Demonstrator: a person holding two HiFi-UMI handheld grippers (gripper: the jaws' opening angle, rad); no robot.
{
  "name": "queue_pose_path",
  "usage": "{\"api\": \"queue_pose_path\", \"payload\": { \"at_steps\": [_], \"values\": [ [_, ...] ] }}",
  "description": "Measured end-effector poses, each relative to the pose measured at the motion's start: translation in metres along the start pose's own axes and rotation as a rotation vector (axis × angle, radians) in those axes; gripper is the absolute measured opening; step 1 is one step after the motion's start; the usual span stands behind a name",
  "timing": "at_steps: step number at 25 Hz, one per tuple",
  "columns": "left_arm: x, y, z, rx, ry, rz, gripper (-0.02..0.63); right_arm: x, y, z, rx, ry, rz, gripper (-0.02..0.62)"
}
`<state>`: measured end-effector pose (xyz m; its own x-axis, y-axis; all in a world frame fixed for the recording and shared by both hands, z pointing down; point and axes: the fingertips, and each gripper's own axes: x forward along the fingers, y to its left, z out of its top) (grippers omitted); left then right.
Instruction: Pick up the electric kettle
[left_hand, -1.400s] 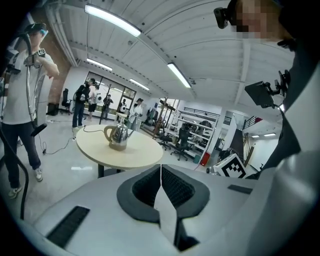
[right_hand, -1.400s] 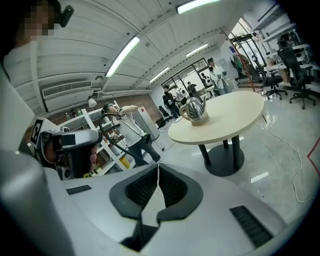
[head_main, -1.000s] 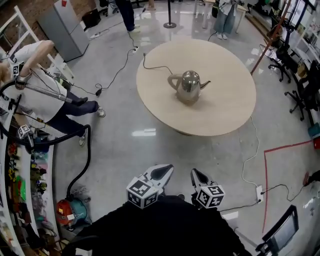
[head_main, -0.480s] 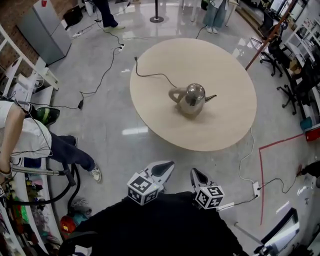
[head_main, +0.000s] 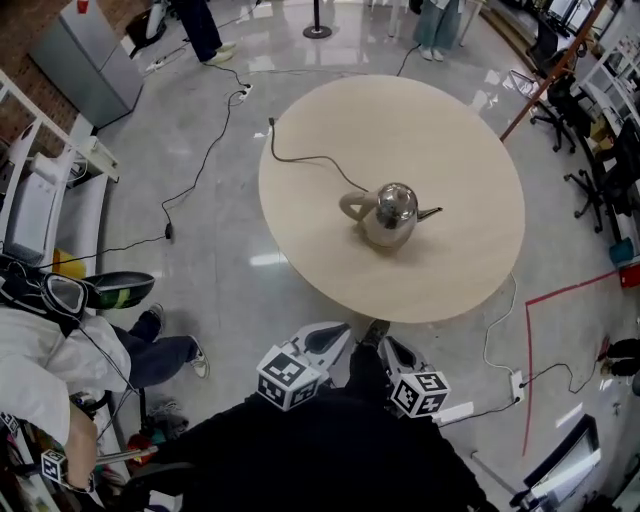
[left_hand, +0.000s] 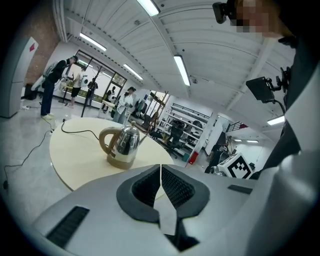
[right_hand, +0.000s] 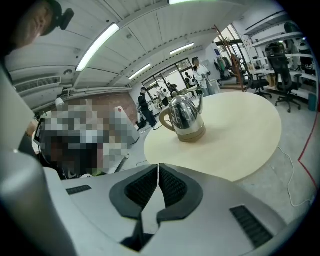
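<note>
Electric kettle (head_main: 389, 214) stands upright on the round table (head_main: 450, 130), a bit right of ctr frame in the head view. Shiny steel body w/ beige handle and base; handle points frame-left, spout frame-right. Black cord (head_main: 300, 158) runs from the handle side up-left across the tabletop to the table edge. Nothing touches the kettle.

Left gripper (head_main: 335, 338) sits at bottom ctr of the head view, off the table's near edge and well apart from the kettle, tip aimed toward the table. In the left gripper view its jaws are fully closed, ribbed pads (left_hand: 148, 186) pressed together w/ nothing btwn them; kettle (left_hand: 121, 146) shows beyond, left of ctr. Its marker cube (head_main: 287, 378) is just below-left of the tip.

Right gripper (head_main: 386, 346) is just beside it, frame-right, also short of the table. Right gripper view: jaws closed, pads (right_hand: 171, 186) meeting, holding nothing; kettle (right_hand: 185, 119) is upper ctr, handle to frame-left. Its marker cube (head_main: 418, 392) lies below-right of the tip.

Further out: a person in a white top (head_main: 40, 370) at lower left, grey cabinet (head_main: 85, 60) upper left, office chairs (head_main: 590, 150) along the right edge, red floor line (head_main: 530, 330) and a power strip (head_main: 517, 383) lower right.
</note>
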<state>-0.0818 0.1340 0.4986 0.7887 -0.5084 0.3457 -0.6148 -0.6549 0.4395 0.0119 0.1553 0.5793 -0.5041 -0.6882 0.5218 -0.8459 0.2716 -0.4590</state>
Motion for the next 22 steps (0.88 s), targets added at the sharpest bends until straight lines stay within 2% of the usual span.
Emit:
{"api": "queue_pose_path", "payload": {
  "at_steps": [8, 12, 18, 22],
  "values": [
    [0.054, 0.041, 0.059, 0.029, -0.063, 0.161, 0.020, 0.057, -0.044, 0.094, -0.082, -0.023, 0.146, 0.018],
    [0.090, 0.047, 0.089, 0.023, -0.099, 0.194, 0.020, 0.069, -0.072, 0.136, -0.097, -0.032, 0.173, 0.018],
    [0.121, 0.073, 0.113, 0.037, -0.105, 0.256, 0.020, 0.083, -0.101, 0.154, -0.065, -0.004, 0.205, 0.018],
    [0.127, 0.115, 0.133, 0.106, -0.072, 0.326, 0.021, 0.091, -0.114, 0.163, -0.035, 0.004, 0.201, 0.018]
  ]
}}
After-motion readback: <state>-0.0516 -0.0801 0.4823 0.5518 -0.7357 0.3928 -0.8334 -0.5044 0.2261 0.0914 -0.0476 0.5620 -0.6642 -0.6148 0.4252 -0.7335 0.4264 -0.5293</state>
